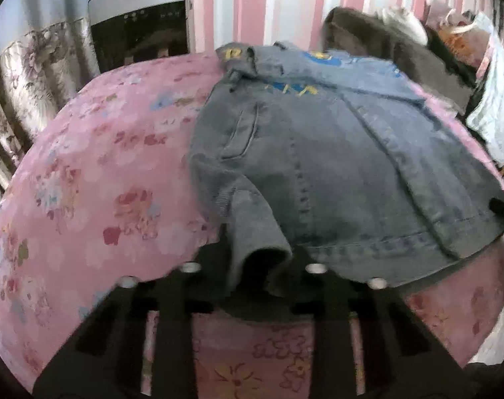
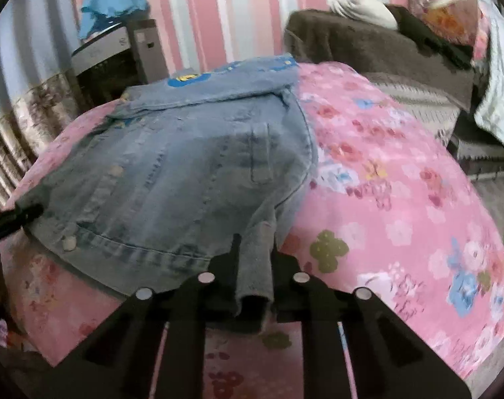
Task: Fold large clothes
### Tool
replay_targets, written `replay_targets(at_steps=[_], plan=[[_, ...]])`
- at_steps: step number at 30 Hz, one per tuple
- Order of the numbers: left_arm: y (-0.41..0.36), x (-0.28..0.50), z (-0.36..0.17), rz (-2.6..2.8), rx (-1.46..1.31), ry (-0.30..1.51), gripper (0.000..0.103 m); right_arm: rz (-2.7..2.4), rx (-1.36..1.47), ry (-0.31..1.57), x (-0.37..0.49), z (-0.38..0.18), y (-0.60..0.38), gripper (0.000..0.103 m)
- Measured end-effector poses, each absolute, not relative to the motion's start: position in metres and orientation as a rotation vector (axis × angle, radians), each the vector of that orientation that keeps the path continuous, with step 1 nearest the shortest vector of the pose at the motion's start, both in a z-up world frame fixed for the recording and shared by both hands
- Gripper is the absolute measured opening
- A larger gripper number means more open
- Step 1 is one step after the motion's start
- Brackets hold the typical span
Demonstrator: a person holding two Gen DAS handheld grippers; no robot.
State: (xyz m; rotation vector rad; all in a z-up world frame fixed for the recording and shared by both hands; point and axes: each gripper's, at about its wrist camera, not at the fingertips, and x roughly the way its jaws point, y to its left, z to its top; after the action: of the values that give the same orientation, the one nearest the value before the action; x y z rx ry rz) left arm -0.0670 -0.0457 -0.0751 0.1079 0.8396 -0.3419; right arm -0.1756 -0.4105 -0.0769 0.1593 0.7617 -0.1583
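Left tongs [image 1: 261, 259] clamped on a denim cuff [image 1: 252, 252], lower centre of the left view; right tongs [image 2: 253, 266] clamped likewise on the other cuff [image 2: 255, 286], lower centre of the right view. Jacket [image 1: 318, 153] spread flat on the bed [image 1: 102, 166], filling the centre and right of the left view, centre and left of the right view. Collar [image 2: 238, 76] at the far end, toward the striped wall; hem [image 2: 132, 249] at the near edge, so long axis running away from both tongs, near to far. Sleeves apparently already laid in along the body, cuffs ending at the near hem, one beside each tongs. Neither side nearer: each at its own corner, jacket body lying between them. Likely next: both cuffs or the near hem carried forward toward the collar, along that axis.

Left view only: a slanted pocket [image 1: 242, 133], yellow stitching [image 1: 291, 89] below the collar, and the right tongs' tip at the right edge. Right view only: pale buttons [image 2: 69, 242] along the placket, a chest pocket [image 2: 261, 153], the left tongs' tip at the left edge, and a wide stretch of bare bed on the right.
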Motion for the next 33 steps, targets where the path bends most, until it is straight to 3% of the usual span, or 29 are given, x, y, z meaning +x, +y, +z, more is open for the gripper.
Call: replay_targets(at_steps=[12, 21, 28, 29, 30, 33], plan=[[-0.049, -0.059, 0.008, -0.383, 0.107, 0.648, 0.011, -0.139, 0.083, 0.524, -0.160, 0.005, -0.411, 0.011], [-0.097, 0.065, 0.037, -0.354, 0.131, 0.576, 0.011, -0.109, 0.109, 0.508, -0.036, 0.035, -0.449, 0.011], [-0.137, 0.182, 0.020, -0.288, 0.173, 0.622, 0.012, -0.146, 0.210, 0.605, 0.084, 0.017, -0.492, 0.013], [-0.140, 0.197, 0.016, -0.275, 0.173, 0.618, 0.022, -0.161, 0.201, 0.616, 0.097, 0.011, -0.496, 0.018], [-0.143, 0.210, 0.011, -0.238, 0.198, 0.616, 0.046, -0.176, 0.200, 0.654, 0.112, 0.003, -0.501, 0.027], [-0.129, 0.240, -0.001, -0.178, 0.179, 0.677, 0.087, -0.195, 0.261, 0.738, 0.137, -0.018, -0.519, 0.078]])
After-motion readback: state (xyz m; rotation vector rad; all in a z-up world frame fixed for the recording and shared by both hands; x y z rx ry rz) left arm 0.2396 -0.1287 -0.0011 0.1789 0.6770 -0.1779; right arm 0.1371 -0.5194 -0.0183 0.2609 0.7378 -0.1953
